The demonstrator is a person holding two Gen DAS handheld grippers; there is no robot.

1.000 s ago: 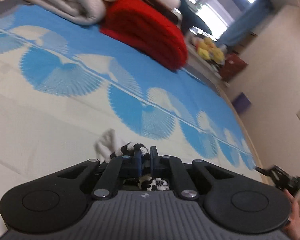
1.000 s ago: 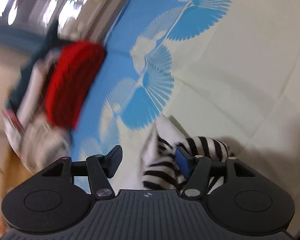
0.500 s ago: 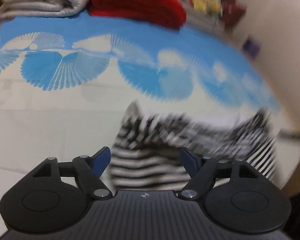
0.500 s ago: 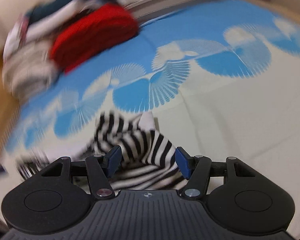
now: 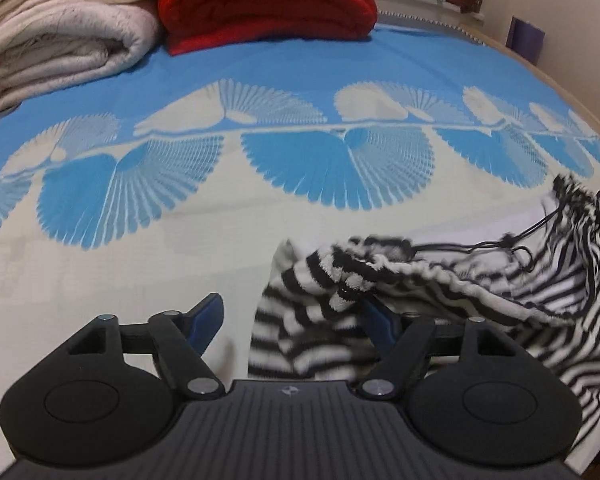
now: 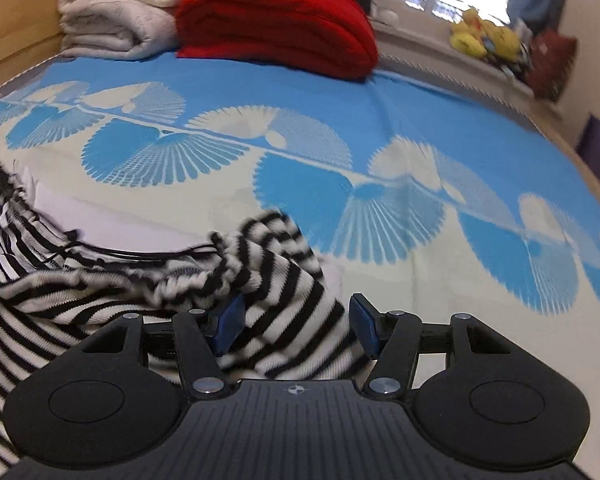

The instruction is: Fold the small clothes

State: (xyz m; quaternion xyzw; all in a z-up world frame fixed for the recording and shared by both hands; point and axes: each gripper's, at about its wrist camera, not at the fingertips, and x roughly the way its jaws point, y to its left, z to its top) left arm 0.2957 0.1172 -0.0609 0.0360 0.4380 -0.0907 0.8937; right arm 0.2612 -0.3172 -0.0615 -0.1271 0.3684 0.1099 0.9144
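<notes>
A small black-and-white striped garment (image 5: 460,280) with a black drawstring lies rumpled on the blue and cream bedspread (image 5: 180,240). In the left wrist view its left end sits between the fingers of my left gripper (image 5: 294,320), nearer the right pad. The jaws are closing and the pads do not press the cloth. In the right wrist view the garment (image 6: 100,280) stretches off to the left, and its right end lies between the fingers of my right gripper (image 6: 296,320). Those jaws are also closing, with gaps still showing beside both pads.
A folded red blanket (image 5: 268,0) and rolled cream blankets (image 5: 60,32) are stacked at the far end of the bed. Yellow plush toys (image 6: 480,36) sit on a ledge beyond. A purple box (image 5: 526,38) stands by the wall on the right.
My left gripper let go of the striped cloth and opened wide. Both grippers rolled level and moved across the bed. The garment now lies stretched out between them.
</notes>
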